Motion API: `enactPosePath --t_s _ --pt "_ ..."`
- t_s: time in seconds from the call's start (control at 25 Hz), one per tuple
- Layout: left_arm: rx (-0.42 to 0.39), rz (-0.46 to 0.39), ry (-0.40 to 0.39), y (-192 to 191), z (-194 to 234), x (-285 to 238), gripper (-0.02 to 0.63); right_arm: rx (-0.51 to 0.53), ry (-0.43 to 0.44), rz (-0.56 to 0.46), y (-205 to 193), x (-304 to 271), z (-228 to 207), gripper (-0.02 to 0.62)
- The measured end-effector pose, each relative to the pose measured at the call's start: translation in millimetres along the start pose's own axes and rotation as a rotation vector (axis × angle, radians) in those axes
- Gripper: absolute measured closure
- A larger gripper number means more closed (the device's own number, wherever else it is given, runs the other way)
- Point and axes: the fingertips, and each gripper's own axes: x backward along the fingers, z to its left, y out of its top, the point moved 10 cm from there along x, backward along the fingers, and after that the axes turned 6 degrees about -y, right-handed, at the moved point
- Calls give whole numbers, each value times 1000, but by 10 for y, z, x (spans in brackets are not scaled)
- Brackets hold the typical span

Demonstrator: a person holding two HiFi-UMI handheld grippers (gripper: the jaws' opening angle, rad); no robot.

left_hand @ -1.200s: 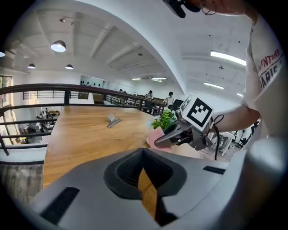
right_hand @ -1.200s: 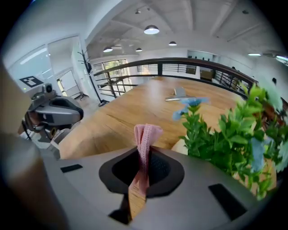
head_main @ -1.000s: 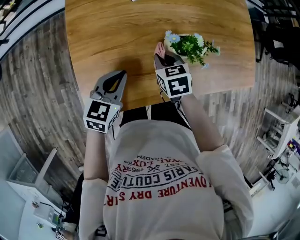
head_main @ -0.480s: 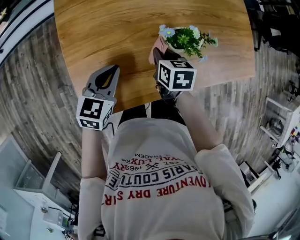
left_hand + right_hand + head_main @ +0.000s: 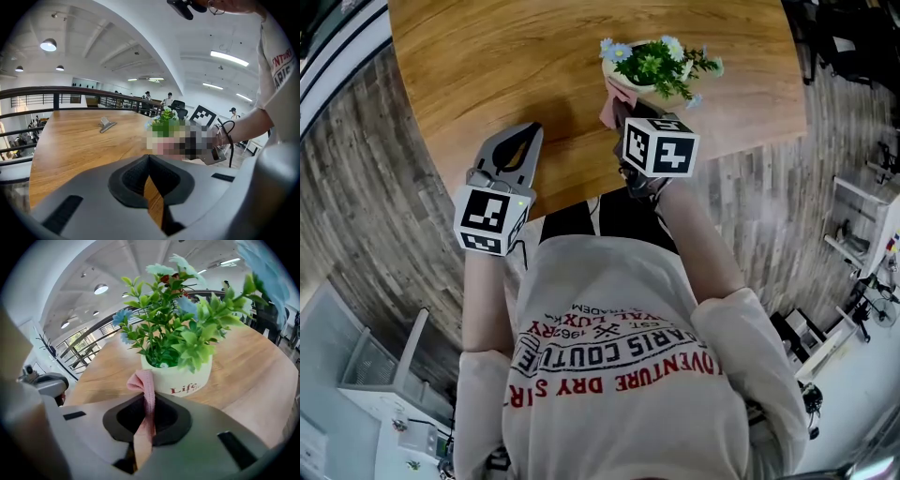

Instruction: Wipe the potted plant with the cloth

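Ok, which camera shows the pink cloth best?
The right gripper view: the cloth sits centre frame, pinched in the right gripper's shut jaws before the pot. The head view shows only a small pink patch beside the pot. In the left gripper view a blurred patch covers it.

The head view looks steeply down at the table; both gripper views skim it low, sharing the potted plant.

The cloth is pink, the pot cream, its leaves green.
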Motion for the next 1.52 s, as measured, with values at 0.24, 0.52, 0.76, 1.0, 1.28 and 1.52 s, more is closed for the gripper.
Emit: enactPosePath --t_s 0.24,0.52,0.76,1.0,1.28,1.52 --pt "9 5 16 26 -161 -116 591 19 23 19 -51 70 -200 552" --pt "24 10 49 87 -432 -344 591 35 23 39 -90 176 -657 552" --pt "42 -5 103 181 -617 -559 591 158 65 58 -18 260 -946 552" --pt "39 -32 166 314 -844 -685 591 330 132 20 113 476 -1259 552" --pt "6 -85 283 564 -1148 -727 591 424 162 -168 507 798 -1662 552" --pt "-48 -184 404 879 -1380 -602 591 541 211 -456 967 1228 -1734 552"
